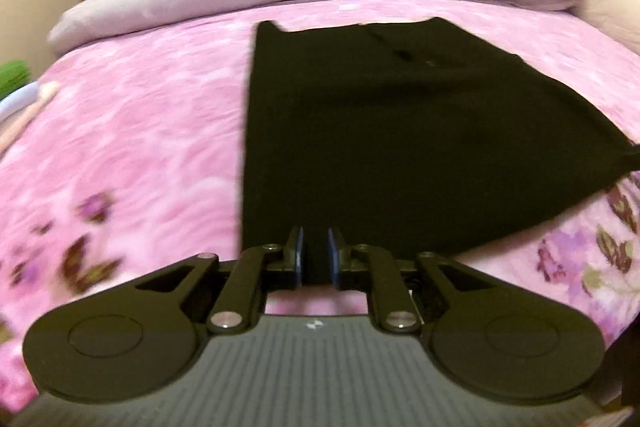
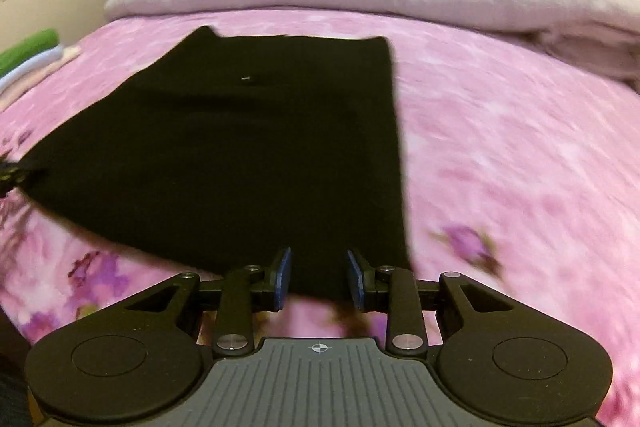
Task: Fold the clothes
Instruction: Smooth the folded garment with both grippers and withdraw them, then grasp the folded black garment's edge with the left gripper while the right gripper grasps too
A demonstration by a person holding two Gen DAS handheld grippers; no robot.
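On the pink floral bedspread [image 1: 132, 131] the black garment [image 1: 360, 131] runs lengthwise straight away from me, its near hem between both tools: my left gripper [image 1: 317, 254] and right gripper [image 2: 318, 279] each pinch a near corner.

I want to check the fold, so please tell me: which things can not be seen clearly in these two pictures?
- Black garment, left wrist view: its type and surface detail are lost in darkness.
- Its near hem, both views: hidden behind each claw, so grip is unclear.
- Folded pile, right wrist view: cut off by the left edge.
- Pink bedcover: pattern blurred.
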